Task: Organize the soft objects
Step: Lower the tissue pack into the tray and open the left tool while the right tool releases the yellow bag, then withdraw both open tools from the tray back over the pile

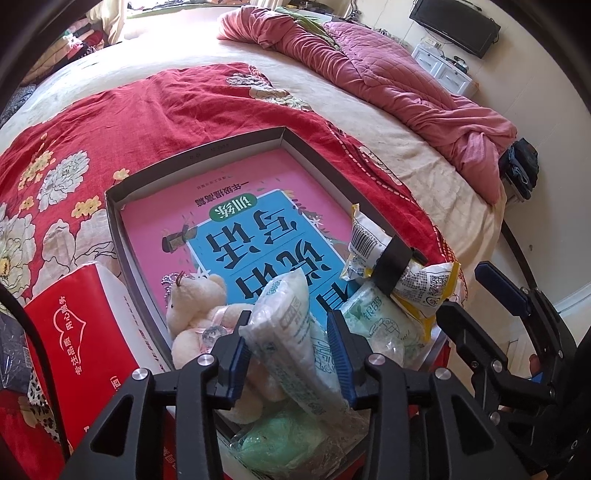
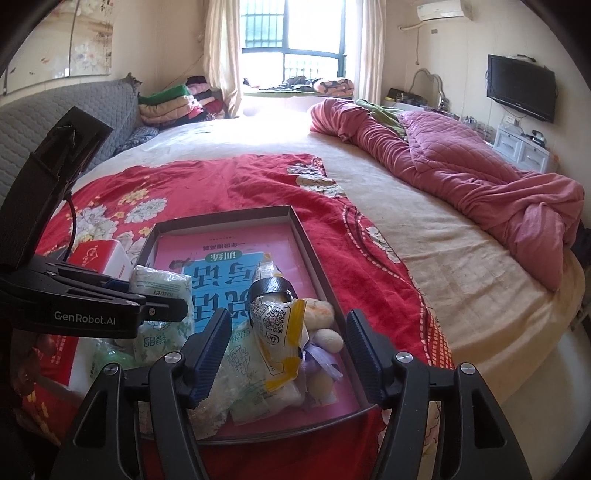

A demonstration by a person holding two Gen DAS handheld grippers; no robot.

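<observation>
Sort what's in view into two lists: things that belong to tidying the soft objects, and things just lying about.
Belongs to the job:
- shallow dark cardboard tray
- cream plush teddy bear
- white-and-green plastic tissue packet between the left gripper pads
- yellow-and-white snack packet with a black band
- right gripper

Just lying about:
- red tissue box
- crumpled pink quilt
- wall television

Blown-out window [image 2: 291, 33] glare; fisheye-warped edges
</observation>
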